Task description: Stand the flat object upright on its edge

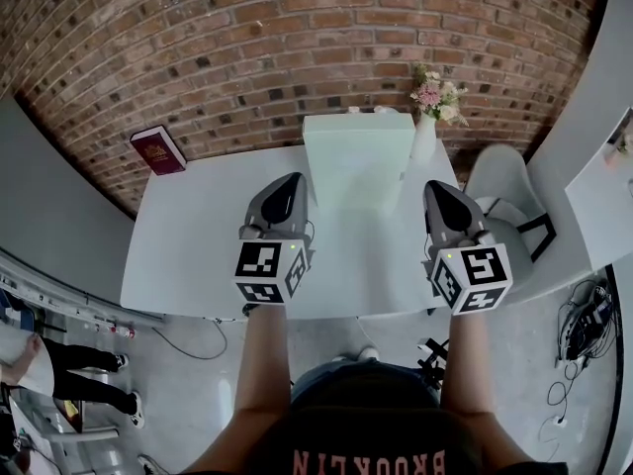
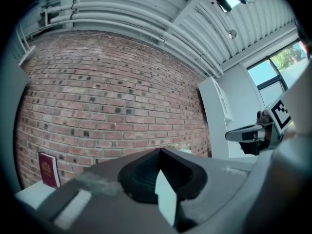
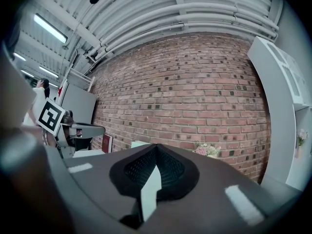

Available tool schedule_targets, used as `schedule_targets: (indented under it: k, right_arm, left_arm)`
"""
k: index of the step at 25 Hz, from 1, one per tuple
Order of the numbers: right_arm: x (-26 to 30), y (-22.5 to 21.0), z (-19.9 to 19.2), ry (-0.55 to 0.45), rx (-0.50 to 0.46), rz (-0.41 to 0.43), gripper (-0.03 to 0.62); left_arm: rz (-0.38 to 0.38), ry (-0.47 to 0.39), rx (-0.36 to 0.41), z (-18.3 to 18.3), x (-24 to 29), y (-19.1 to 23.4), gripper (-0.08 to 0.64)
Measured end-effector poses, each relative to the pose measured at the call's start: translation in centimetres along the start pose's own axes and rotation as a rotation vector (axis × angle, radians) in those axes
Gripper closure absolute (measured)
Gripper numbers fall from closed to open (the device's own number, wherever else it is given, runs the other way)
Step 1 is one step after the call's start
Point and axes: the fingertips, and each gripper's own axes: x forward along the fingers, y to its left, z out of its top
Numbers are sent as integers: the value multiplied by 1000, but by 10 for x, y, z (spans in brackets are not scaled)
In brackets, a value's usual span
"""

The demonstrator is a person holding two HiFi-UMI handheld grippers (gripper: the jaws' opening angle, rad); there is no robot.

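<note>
The flat thing is a thin dark red book with a gold mark on its cover (image 1: 158,150). It stands up on its edge at the far left corner of the white table (image 1: 198,250), right by the red brick wall (image 1: 297,47). I cannot tell if it leans on the wall. Nothing holds it.

The left gripper (image 1: 294,179) is in the air over the near side of the table, well away from the book. Its two jaws are pressed together with nothing between them. The right gripper (image 1: 436,188) is beside it, over the right side of the table. Its jaws are pressed together too, and they hold nothing. Both point flat toward the wall.

Between the two grippers, at the back of the table, sits a pale green box (image 1: 358,156). Pink flowers in a white vase (image 1: 431,107) stand just to its right. A white chair (image 1: 504,181) is past the right end of the table
</note>
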Motion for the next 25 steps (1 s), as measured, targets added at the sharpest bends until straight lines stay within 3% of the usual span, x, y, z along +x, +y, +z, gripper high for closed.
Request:
schedule_targets:
  k: [18,25]
  right_arm:
    - [-5,19,18,-24,-37,5,594]
    - [-9,13,18,-13,-35,-39,594]
  left_arm:
    - [-27,-21,10,16,-12,4,560]
    - [-37,-45,7,25,-16,4,560]
